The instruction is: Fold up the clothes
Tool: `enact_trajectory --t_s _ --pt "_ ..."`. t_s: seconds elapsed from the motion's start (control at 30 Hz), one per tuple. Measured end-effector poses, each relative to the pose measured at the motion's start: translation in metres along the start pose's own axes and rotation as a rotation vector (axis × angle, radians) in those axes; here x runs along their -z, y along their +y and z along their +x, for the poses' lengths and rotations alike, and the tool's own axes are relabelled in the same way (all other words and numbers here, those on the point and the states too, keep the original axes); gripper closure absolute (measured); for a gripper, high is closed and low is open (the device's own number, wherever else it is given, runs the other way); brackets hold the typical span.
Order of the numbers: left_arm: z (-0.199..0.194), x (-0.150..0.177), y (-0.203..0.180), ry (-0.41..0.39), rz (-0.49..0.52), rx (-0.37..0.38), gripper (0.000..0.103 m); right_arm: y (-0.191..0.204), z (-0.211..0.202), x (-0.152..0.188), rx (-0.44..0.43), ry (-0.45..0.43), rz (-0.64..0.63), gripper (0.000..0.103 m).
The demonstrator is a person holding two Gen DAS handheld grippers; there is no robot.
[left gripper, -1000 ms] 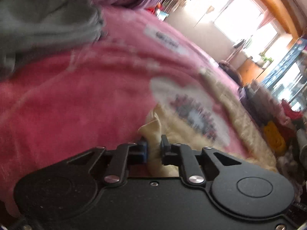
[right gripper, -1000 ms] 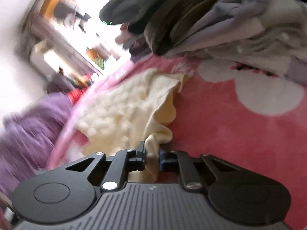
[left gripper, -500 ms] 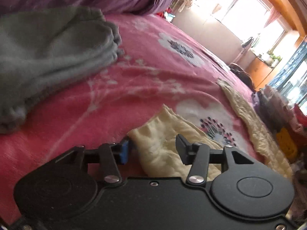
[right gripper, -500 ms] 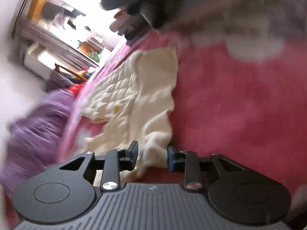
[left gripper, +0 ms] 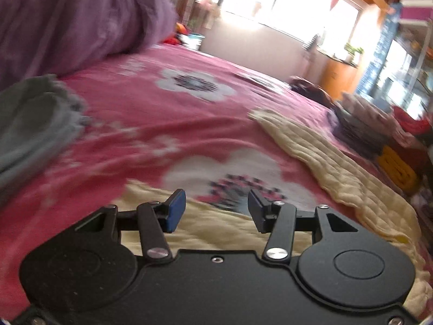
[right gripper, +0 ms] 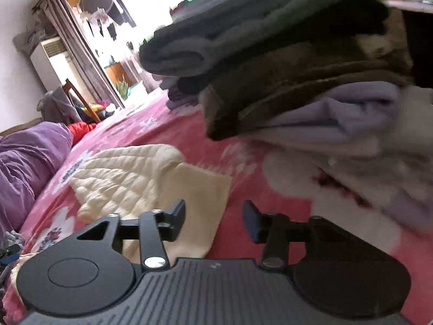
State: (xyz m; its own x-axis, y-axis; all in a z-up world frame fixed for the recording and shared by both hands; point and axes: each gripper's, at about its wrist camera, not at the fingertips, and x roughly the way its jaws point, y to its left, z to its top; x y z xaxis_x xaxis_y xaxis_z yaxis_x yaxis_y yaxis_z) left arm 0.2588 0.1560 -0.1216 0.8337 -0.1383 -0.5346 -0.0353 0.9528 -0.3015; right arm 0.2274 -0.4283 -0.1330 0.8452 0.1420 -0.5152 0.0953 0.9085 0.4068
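Note:
A cream quilted garment [left gripper: 338,170] lies spread flat on the pink flowered bed cover [left gripper: 151,124]. My left gripper [left gripper: 216,208] is open just above the garment's near edge, nothing between its fingers. In the right wrist view the same cream garment [right gripper: 130,178] lies ahead and left, with a smooth folded corner under the left finger. My right gripper [right gripper: 213,220] is open over that corner and the pink cover [right gripper: 243,211], holding nothing.
A grey folded garment [left gripper: 29,130] sits at the left, purple bedding [left gripper: 67,19] behind it. A tall stack of folded clothes [right gripper: 311,86] rises close ahead on the right. More clothes [left gripper: 373,130] pile at the bed's far right edge.
Both grippers were shut on the cream garment a second ago; both have opened and let it go. The garment now lies flat on the bed, and both grippers have lifted back slightly.

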Motion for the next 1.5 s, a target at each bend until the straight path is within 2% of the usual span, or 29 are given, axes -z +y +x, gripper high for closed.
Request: enact_trajectory --t_s 0.1,0.2,0.37,0.4,0.43,0.53,0.63,0.67,0.7,0.77,0.8,0.83,0.9,0.93,1.0,1.07,1.13,1.23,1.33,1.4,1.43,1.47,1.5 --pt "0.011 0.001 -0.019 0.018 0.046 0.033 0.054 -0.006 0.023 -0.003 -0.012 0.017 -0.029 0.051" --pt "0.018 0.003 -0.028 0.033 0.063 0.049 0.054 -0.014 0.035 -0.006 -0.063 0.019 -0.003 0.049" --pt "0.026 0.003 -0.030 0.050 0.049 0.053 0.054 -0.020 0.049 -0.010 -0.150 0.039 0.012 0.050" --pt "0.027 0.003 -0.030 0.053 0.045 0.052 0.054 -0.021 0.052 -0.011 -0.165 0.046 0.011 0.064" --pt "0.028 0.003 -0.031 0.056 0.042 0.051 0.054 -0.019 0.054 -0.010 -0.173 0.058 0.006 0.088" --pt "0.032 0.003 -0.032 0.063 0.029 0.052 0.054 -0.006 0.042 -0.008 -0.160 0.031 -0.058 0.093" --pt "0.031 0.003 -0.034 0.059 0.029 0.055 0.054 0.018 -0.006 -0.016 -0.131 -0.079 -0.072 0.093" --pt "0.030 0.003 -0.034 0.057 0.029 0.057 0.054 0.026 -0.020 -0.019 -0.115 -0.113 -0.083 0.093" --pt "0.029 0.003 -0.034 0.057 0.030 0.057 0.054 0.039 -0.018 -0.019 -0.030 -0.113 -0.170 0.093" --pt "0.031 0.005 -0.034 0.068 0.034 0.053 0.054 0.053 0.011 -0.012 0.139 -0.062 -0.345 0.089" --pt "0.032 0.007 -0.035 0.075 0.039 0.052 0.054 0.052 0.028 -0.006 0.195 -0.017 -0.376 0.086" --pt "0.032 0.008 -0.037 0.080 0.045 0.052 0.054 0.046 0.043 0.000 0.233 0.045 -0.354 0.082" --pt "0.029 0.009 -0.040 0.073 0.070 0.053 0.054 0.044 0.036 0.004 0.250 0.009 -0.302 0.072" --pt "0.026 0.009 -0.042 0.066 0.085 0.054 0.054 0.050 0.029 0.006 0.278 -0.015 -0.333 0.064" --pt "0.022 0.008 -0.043 0.049 0.102 0.056 0.054 0.064 0.014 0.009 0.331 -0.064 -0.393 0.055" --pt "0.018 0.007 -0.043 0.036 0.098 0.073 0.054 0.083 -0.002 0.015 0.293 -0.112 -0.458 0.055" --pt "0.015 0.008 -0.044 0.036 0.088 0.119 0.054 0.103 -0.018 0.024 0.163 -0.140 -0.551 0.057" --pt "0.014 0.015 -0.056 0.058 0.119 0.208 0.054 0.124 -0.011 0.044 -0.016 -0.026 -0.609 0.059" --pt "0.013 0.030 -0.075 0.105 0.166 0.297 0.054 0.112 0.015 0.077 0.037 0.134 -0.625 0.059" --pt "0.023 0.049 -0.092 0.198 0.273 0.272 0.053 0.122 0.004 0.069 0.062 0.128 -0.610 0.060" --pt "0.026 0.057 -0.100 0.228 0.318 0.264 0.053 0.130 -0.009 0.074 0.054 0.071 -0.651 0.060" --pt "0.022 0.059 -0.106 0.201 0.333 0.270 0.053 0.141 -0.026 0.078 0.009 -0.016 -0.703 0.060" --pt "0.018 0.060 -0.113 0.175 0.348 0.277 0.053 0.145 -0.032 0.081 -0.037 -0.039 -0.724 0.061"
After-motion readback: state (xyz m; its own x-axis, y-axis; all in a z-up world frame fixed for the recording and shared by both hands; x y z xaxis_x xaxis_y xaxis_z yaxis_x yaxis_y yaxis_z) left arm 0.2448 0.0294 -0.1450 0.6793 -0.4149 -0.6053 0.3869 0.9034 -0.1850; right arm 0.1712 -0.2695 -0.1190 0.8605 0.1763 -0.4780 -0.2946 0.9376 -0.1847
